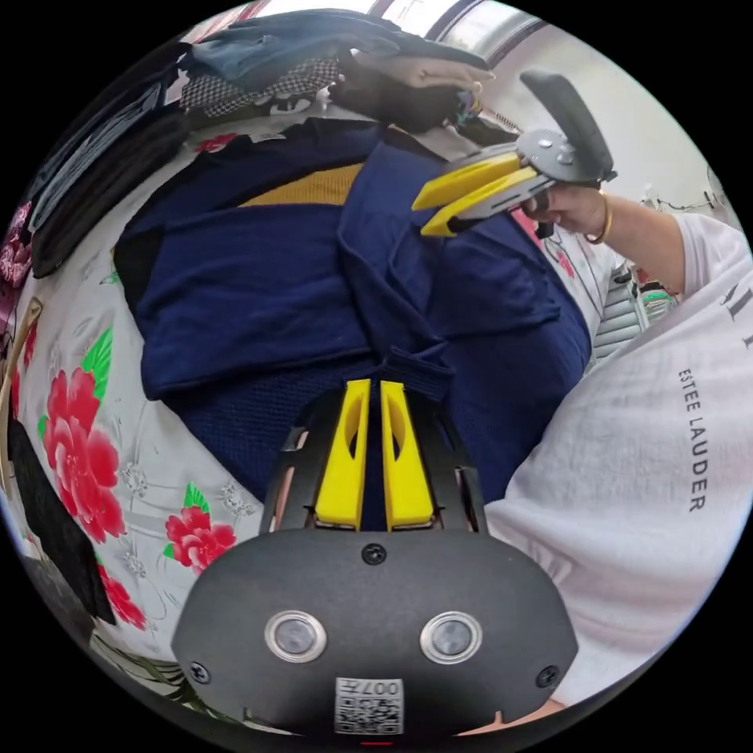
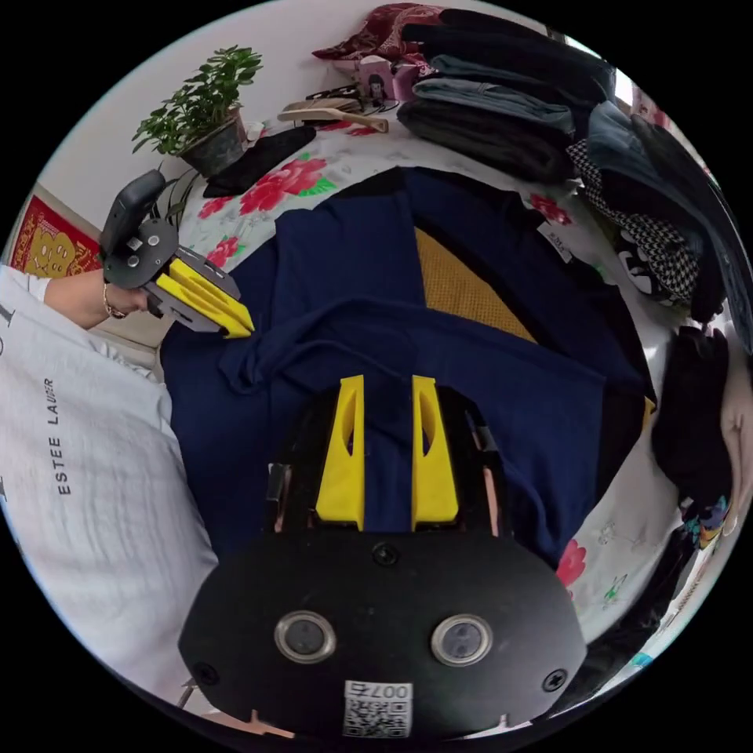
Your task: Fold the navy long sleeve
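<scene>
The navy long sleeve [image 1: 259, 290] lies spread on the flowered sheet [image 1: 86, 439], one sleeve folded across its body, a mustard inner panel [image 2: 463, 294] showing near the collar; the left gripper [image 1: 375, 388] pinches a navy fold between nearly closed jaws; the right gripper [image 2: 387, 382] hangs above the cloth with a narrow gap, gripping nothing; folded clothes [image 2: 502, 118] are stacked beyond.
</scene>
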Demonstrator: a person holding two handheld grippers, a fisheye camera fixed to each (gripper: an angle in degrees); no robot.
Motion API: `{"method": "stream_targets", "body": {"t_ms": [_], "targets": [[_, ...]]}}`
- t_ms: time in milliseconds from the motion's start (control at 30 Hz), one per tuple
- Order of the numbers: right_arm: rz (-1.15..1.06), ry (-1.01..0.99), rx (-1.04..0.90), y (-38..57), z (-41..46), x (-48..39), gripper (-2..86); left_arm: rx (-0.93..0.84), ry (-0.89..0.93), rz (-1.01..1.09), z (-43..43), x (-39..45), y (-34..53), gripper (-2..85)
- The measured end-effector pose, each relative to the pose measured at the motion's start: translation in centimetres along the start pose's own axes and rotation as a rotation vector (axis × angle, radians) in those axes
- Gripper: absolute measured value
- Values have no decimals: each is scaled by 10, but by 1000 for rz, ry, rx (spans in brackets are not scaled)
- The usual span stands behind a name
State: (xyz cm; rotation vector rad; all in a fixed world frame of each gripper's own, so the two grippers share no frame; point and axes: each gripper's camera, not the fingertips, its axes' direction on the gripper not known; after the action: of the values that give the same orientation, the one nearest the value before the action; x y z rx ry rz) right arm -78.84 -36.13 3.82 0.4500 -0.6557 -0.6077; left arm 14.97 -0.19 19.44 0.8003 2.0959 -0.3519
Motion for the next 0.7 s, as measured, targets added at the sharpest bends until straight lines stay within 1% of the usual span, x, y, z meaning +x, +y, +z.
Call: {"method": "stream_targets", "body": {"t_ms": [67, 100, 167, 233, 367, 467, 533, 600, 667, 700], "targets": [[-35, -17, -76, -1, 22, 7, 50, 42, 31, -102, -13, -10, 7, -4], [-41, -14, -81, 0, 24, 8, 43, 57, 34, -133, -17, -13, 11, -5], [-54, 4, -65, 9, 28, 14, 16, 141, 35, -230, -40, -18, 34, -8], [-73, -18, -60, 18, 29, 19, 7, 171, 25, -298, -54, -20, 54, -9], [-109, -93, -100, 35, 38, 30, 0, 206, -52, -425, -67, -12, 89, -6], [-151, -157, -161, 42, 48, 36, 1, 169, -94, -520, -56, -8, 101, 8], [-137, -156, -128, 45, 45, 44, 3, 172, -93, -523, -52, -3, 101, 28], [-93, -141, -66, 44, 39, 57, 7, 200, -102, -458, -53, 7, 91, 44], [-22, -101, 37, 38, 35, 76, 17, 200, -145, -321, -50, 21, 64, 61], [-8, -97, 52, 36, 36, 81, 18, 193, -153, -287, -48, 23, 56, 63]]}}
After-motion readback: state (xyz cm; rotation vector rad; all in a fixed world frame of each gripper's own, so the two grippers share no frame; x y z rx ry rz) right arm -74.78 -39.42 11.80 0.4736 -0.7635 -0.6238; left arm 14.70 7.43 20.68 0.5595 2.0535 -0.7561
